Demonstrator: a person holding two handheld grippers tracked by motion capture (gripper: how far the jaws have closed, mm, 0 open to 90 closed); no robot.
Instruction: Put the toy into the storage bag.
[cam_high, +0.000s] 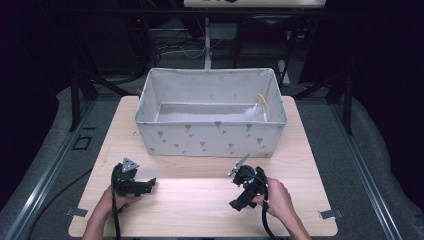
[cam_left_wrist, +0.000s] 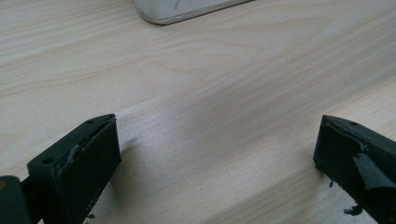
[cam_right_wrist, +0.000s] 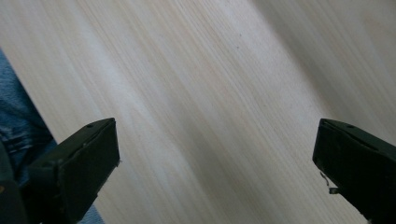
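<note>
While I held both grippers low over the wooden table (cam_high: 200, 200), nothing sat between either pair of jaws: the left gripper (cam_high: 150, 183) had its jaws spread wide over bare wood, and the right gripper (cam_high: 235, 204) likewise stood wide apart and empty, tilted back toward my side of the table. The thing nearest to me was the grey fabric box (cam_high: 210, 140), which stood on the far half of the table, apart from both grippers, its open top facing up; a rounded bottom corner of it showed at the upper edge of the left gripper view (cam_left_wrist: 187, 11). I judged the box to be light and soft-walled, cloth over some thin stiffener, so the sides would likely give and crease if pinched hard, and the whole thing would slide easily on the smooth wood. The top rim of the near wall, or a rim corner, seemed the best place to take hold, one gripper at each end to keep it from sagging. Inside, against the right wall, a thin yellowish loop (cam_high: 263, 102) hung or lay; I could not tell what it was. The cloth carried a scattered pattern of small darker marks, and I could read no brand, label or writing anywhere.
</note>
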